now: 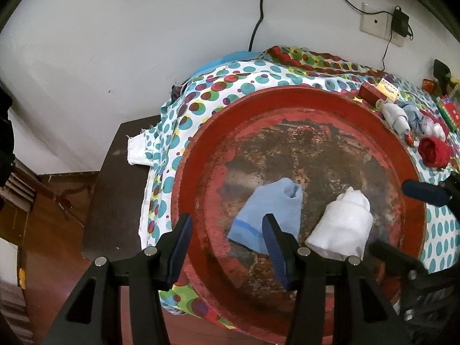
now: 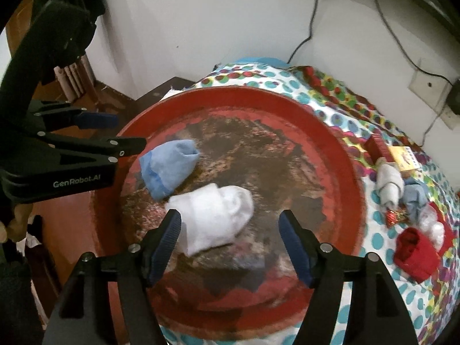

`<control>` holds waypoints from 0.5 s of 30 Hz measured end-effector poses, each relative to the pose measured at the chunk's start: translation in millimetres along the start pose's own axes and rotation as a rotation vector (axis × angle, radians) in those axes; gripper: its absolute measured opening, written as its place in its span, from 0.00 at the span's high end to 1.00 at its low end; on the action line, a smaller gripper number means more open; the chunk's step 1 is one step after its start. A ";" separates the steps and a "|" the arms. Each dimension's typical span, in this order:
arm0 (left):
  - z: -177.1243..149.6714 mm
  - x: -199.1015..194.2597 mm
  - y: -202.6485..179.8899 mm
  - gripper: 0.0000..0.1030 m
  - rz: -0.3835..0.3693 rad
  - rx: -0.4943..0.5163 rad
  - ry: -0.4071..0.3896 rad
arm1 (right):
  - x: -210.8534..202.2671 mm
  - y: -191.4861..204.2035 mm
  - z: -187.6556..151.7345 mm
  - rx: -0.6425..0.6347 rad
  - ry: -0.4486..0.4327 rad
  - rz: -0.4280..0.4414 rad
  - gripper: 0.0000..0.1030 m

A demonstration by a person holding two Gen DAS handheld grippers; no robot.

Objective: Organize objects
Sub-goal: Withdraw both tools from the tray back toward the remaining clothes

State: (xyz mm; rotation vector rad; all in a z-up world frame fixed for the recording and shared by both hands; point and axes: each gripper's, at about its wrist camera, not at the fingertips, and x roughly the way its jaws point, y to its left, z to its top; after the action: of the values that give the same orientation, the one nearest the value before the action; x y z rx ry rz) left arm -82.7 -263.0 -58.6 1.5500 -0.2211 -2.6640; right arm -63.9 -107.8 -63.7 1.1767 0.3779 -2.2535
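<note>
A rolled light-blue sock (image 1: 270,215) and a rolled white sock (image 2: 215,218) lie side by side in the worn round red tray (image 2: 339,155); both the left gripper (image 1: 227,247) and the right gripper (image 2: 230,247) hover with jaws apart, holding nothing.

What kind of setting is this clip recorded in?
Probably a room in a home: a table under a polka-dot cloth against a white wall, a wall socket with a charger plugged in, and rolled socks in a worn red tray.
</note>
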 end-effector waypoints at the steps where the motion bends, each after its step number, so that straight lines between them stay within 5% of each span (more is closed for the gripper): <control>1: 1.0 -0.9 -3.1 0.50 -0.001 0.006 -0.002 | -2.6 -4.5 -1.2 0.008 -0.005 -0.008 0.32; 15: 9.2 -6.1 -55.2 0.50 -0.022 0.129 -0.016 | -40.9 -112.3 -35.0 0.169 -0.030 -0.163 0.24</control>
State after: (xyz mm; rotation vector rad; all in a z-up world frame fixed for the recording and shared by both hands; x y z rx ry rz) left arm -86.1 -206.9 -57.1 1.5749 -0.3864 -2.7294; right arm -89.3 13.5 -51.5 1.2346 0.2849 -2.4821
